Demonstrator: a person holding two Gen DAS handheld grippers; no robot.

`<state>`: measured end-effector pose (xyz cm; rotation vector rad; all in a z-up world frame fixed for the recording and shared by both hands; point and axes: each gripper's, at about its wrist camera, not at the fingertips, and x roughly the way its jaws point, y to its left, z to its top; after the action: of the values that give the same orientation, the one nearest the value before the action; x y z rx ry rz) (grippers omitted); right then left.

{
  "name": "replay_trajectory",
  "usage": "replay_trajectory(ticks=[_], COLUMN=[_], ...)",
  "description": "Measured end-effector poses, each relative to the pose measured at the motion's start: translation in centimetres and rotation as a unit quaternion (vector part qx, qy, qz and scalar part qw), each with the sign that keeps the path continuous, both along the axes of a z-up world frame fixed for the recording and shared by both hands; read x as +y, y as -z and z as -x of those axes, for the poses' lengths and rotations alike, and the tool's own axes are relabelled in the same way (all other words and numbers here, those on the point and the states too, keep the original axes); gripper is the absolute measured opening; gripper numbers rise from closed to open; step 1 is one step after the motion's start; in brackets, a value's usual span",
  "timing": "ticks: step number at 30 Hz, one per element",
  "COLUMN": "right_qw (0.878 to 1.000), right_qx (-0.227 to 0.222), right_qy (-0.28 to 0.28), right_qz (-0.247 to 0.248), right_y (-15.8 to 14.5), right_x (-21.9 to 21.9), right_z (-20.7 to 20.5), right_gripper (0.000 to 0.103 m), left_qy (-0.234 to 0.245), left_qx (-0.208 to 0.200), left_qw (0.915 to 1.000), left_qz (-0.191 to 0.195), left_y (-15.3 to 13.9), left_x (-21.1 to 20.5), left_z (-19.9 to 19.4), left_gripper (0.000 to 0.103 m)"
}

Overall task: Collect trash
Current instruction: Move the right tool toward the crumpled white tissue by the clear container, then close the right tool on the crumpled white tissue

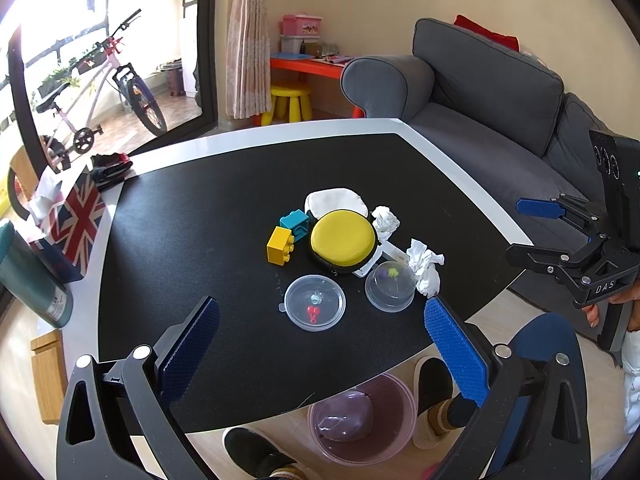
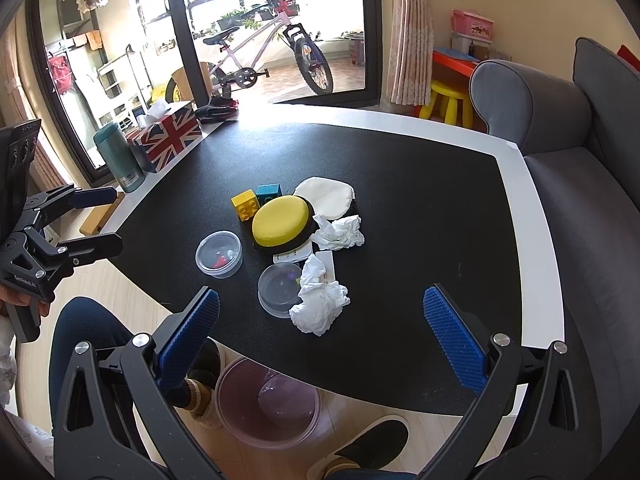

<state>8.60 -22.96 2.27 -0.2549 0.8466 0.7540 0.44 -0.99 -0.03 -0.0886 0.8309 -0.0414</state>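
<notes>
Two crumpled white tissues lie on the black table (image 1: 200,208): a near one (image 1: 426,270), also in the right wrist view (image 2: 320,304), and a far one (image 1: 385,218) (image 2: 340,234) beside a yellow round case (image 1: 343,238) (image 2: 282,220). A pinkish translucent bin (image 1: 360,420) (image 2: 268,402) stands on the floor under the table's near edge. My left gripper (image 1: 320,316) is open and empty above the near edge. My right gripper (image 2: 320,308) is open and empty, hovering near the near tissue; it also shows in the left wrist view (image 1: 524,232).
Two clear plastic tubs (image 1: 315,302) (image 1: 390,286), yellow (image 1: 280,246) and teal (image 1: 295,224) bricks, a white pouch (image 1: 336,202) and a white card (image 1: 380,258) lie mid-table. A Union Jack tissue box (image 1: 74,220) and green bottle (image 1: 32,276) stand left. A grey sofa (image 1: 500,92) is right.
</notes>
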Motion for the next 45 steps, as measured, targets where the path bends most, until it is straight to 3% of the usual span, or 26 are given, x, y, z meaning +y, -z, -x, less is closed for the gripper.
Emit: replay_trajectory(ticks=[16,36,38,39,41,45], right_qw=[1.000,0.995,0.994,0.994,0.992,0.991], right_qx=[0.010,0.066,0.077,0.082,0.089,0.096], right_qy=[-0.004,-0.035,-0.038,-0.039,-0.042,-0.050], right_qz=[0.006,0.066,0.064,0.067,0.076,0.079], right_y=[1.3,7.9,8.5,8.8,9.3,9.9], right_x=[0.6,4.0,4.1,4.2,4.3,4.6], right_z=[-0.7,-3.8,-4.0,-4.1,-4.2,-4.1], right_gripper=[0.100,0.100,0.089,0.077,0.072,0.046], left_qy=[0.000,-0.013,-0.014,-0.014,-0.014,-0.014], left_qx=[0.002,0.020,0.022,0.022,0.024,0.027], left_qw=[1.0000,0.9995,0.9995,0.9995,0.9994,0.9993], left_qz=[0.006,0.019,0.020,0.020,0.020,0.022], left_y=[0.4,1.8,2.0,2.0,2.2,2.3], left_x=[0.2,1.3,1.3,1.4,1.3,1.3], left_z=[-0.3,-0.9,-0.9,-1.0,-1.0,-1.1], left_gripper=[0.098,0.098,0.098,0.098,0.098,0.098])
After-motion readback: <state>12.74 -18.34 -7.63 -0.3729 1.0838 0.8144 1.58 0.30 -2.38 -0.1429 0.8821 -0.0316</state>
